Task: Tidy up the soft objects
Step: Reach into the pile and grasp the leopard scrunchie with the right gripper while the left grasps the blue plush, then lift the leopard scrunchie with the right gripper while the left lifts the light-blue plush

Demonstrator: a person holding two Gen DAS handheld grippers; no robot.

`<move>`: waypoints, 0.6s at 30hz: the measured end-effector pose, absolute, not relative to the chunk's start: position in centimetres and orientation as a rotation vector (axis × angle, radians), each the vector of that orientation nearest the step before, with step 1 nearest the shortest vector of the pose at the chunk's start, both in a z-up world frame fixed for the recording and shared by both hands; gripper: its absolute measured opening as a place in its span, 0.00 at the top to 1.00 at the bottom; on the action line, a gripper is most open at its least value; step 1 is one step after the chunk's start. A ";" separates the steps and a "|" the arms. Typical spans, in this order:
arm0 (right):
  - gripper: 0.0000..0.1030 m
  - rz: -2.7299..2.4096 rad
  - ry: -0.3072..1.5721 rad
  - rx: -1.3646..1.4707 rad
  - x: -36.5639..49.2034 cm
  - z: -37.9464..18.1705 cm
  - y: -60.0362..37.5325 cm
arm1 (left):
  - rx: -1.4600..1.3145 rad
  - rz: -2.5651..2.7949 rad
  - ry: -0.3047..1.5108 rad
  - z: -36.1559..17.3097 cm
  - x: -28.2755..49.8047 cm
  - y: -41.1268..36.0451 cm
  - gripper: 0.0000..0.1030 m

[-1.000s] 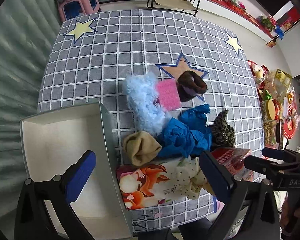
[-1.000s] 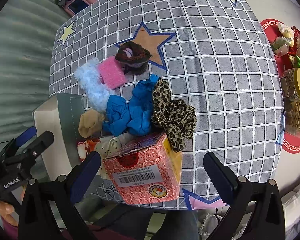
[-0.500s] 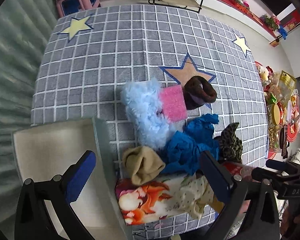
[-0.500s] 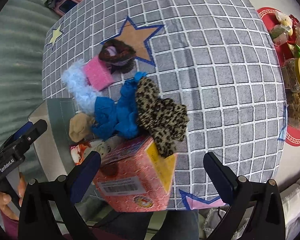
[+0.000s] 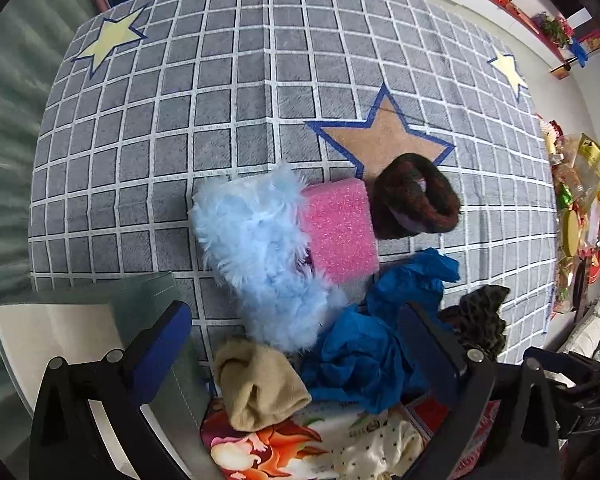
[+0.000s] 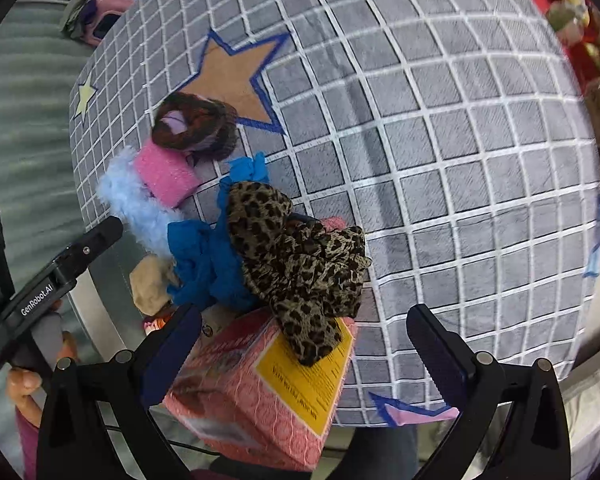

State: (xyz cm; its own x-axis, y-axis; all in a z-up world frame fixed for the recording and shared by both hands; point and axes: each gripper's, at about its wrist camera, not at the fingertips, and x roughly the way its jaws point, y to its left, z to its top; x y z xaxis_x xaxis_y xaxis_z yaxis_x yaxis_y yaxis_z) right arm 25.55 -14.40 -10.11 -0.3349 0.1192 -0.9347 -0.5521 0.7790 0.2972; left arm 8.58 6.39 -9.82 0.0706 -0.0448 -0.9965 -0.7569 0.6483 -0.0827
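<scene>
Left tongs point(image 5: 296, 344) lower than second ago, open, empty, above beige knit sock point(image 5: 260, 384) beside white open box point(image 5: 40, 344) on counter. Right tongs point(image 6: 304, 344) open, closer over leopard-print fabric scrunchie point(image 6: 300, 260). Grasp imminent, nothing sorted.

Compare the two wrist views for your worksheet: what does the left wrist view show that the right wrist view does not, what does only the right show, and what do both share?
Only the left wrist view shows the yellow star at the cloth's far corner and the floral fabric. Only the right shows the pink box's yellow label and the hand holding the other gripper. Both share the pink sponge, the fluffy blue piece, the blue cloth and the leopard scarf.
</scene>
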 end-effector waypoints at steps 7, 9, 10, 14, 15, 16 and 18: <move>0.00 0.781 1.900 -0.224 26.4 -13.1 -13.5 | -0.741 0.650 1.443 -11.7 9.0 7.0 0.10; 0.00 0.791 1.912 -0.228 26.6 -13.8 -13.2 | -0.757 0.656 1.461 -12.5 9.1 7.2 0.21; 0.00 0.792 1.922 -0.237 26.6 -14.2 -13.1 | -0.764 0.654 1.466 -12.9 9.1 7.2 0.24; 0.18 0.805 1.940 -0.240 26.5 -15.2 -13.0 | -0.780 0.645 1.496 -14.5 9.5 7.2 0.32; 0.23 0.803 1.939 -0.245 26.5 -15.4 -13.0 | -0.792 0.640 1.500 -15.0 9.6 7.2 0.42; 0.32 0.803 1.939 -0.254 26.5 -15.5 -13.2 | -0.813 0.621 1.489 -15.4 9.7 7.3 0.52; 0.39 0.814 1.939 -0.241 26.5 -15.4 -13.3 | -0.837 0.612 1.458 -15.7 9.8 7.4 0.76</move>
State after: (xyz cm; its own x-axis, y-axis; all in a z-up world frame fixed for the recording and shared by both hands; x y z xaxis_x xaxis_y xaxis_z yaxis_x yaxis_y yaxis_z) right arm 26.46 -13.29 -15.36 -0.4992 0.1705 -0.8495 -0.4872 0.7556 0.4379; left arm 9.80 7.40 -15.70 0.0493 -0.1298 -0.9903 -0.7979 0.5913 -0.1172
